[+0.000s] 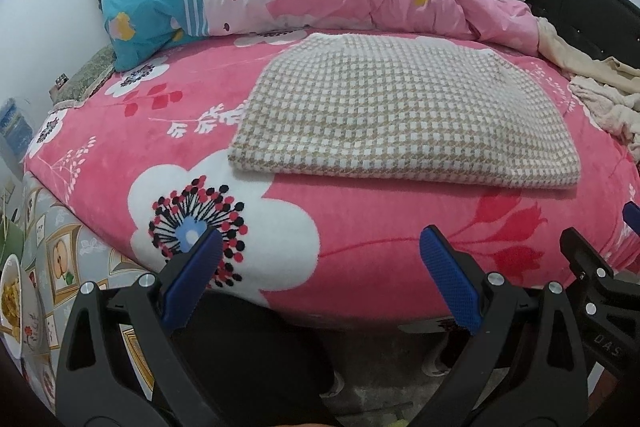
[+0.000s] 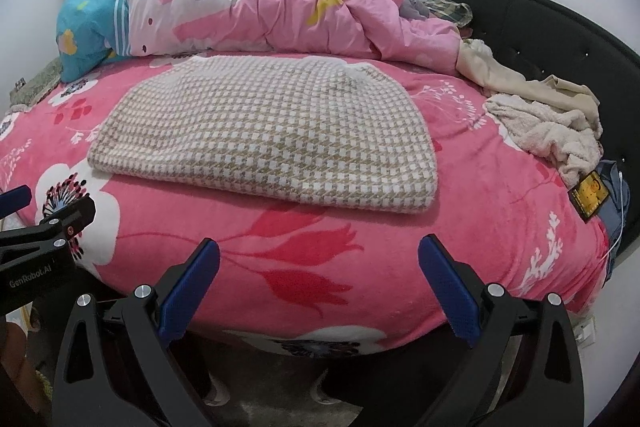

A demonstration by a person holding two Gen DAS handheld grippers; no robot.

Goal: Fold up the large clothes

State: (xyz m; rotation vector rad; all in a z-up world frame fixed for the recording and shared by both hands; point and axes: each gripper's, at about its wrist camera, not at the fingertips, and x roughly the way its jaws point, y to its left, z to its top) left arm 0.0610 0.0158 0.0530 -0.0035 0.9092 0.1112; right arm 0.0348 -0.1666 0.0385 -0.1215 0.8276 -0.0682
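The houndstooth garment [image 1: 404,115] lay folded into a flat rectangle at the centre of both frames, on the pink floral bedspread [image 1: 360,235]. That fold looked finished. The left gripper [image 1: 320,267] and right gripper [image 2: 320,275] hung low in their frames, both spread wide and holding nothing. A likely next move was reaching to the right of frame for the crumpled cream clothes [image 2: 552,131] by the black headboard [image 2: 560,39].

A beige-and-white houndstooth garment [image 1: 404,115] lies folded into a flat rectangle at the middle of the bed [image 1: 360,267], its doubled edge facing the near side.
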